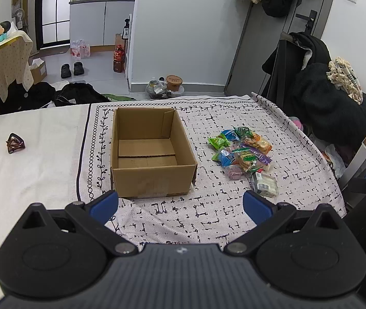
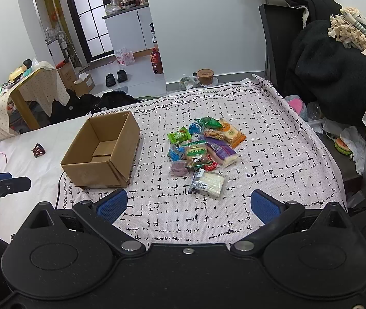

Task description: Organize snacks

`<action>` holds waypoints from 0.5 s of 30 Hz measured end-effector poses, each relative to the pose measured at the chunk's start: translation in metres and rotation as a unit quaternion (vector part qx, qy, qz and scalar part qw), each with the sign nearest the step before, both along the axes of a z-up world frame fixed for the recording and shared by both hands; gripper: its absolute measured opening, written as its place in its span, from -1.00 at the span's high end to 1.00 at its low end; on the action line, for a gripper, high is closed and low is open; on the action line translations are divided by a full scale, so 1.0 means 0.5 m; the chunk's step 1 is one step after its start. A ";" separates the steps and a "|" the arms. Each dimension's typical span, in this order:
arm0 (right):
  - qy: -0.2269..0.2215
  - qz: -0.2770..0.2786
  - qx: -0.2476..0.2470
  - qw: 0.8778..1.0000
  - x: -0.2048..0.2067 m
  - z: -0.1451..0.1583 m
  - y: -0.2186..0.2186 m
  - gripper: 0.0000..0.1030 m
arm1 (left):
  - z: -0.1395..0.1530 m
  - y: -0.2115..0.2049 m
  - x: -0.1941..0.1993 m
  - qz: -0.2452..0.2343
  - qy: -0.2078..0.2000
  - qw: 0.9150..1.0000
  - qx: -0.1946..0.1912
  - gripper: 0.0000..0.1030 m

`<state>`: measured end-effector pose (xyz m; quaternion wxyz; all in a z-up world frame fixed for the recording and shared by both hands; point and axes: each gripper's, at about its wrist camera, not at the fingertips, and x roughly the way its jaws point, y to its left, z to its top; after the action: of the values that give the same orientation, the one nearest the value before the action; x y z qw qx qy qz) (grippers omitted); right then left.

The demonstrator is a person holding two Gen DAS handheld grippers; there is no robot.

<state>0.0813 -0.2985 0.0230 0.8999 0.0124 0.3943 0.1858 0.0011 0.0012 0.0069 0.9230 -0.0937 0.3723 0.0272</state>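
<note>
Cardboard box [image 1: 152, 152] on the cloth [image 1: 208, 216], ahead of the left gripper [image 1: 180, 206], nearer its left jaw. Snack pile [image 2: 203, 149] ahead between the right gripper's [image 2: 188, 204] jaws, right of box. Hair clip [image 1: 15, 143] far left.

- cardboard box [image 1: 152, 152]: matt brown corrugated paperboard, plain inside
- snack packets [image 2: 203, 149]: glossy plastic film, crinkled
- clear wrapped pack [image 2: 208, 183]: shiny see-through plastic
- patterned cloth [image 2: 260, 154]: woven, coarse, matt
- fingers [image 1: 104, 207]: blue pads, finely textured; black matt plastic arms, metal pivot pins
- hair clip [image 1: 15, 143]: dark glossy plastic
</note>
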 end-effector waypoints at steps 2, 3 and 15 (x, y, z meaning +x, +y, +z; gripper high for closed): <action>0.000 0.000 0.000 1.000 0.000 0.001 -0.001 -1.00 | 0.000 -0.001 0.000 0.000 0.000 1.000 0.000 -0.99; 0.000 -0.001 0.000 1.000 0.000 0.001 -0.001 -1.00 | 0.000 0.000 0.000 0.000 0.000 1.000 0.000 -0.99; -0.001 -0.006 -0.003 1.000 0.005 0.002 0.000 -1.00 | 0.015 0.003 0.008 -0.010 -0.007 1.000 -0.004 -0.99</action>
<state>0.0836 -0.2986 0.0238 0.9014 0.0113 0.3939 0.1793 0.0051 0.0029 0.0143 0.9252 -0.0937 0.3673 0.0159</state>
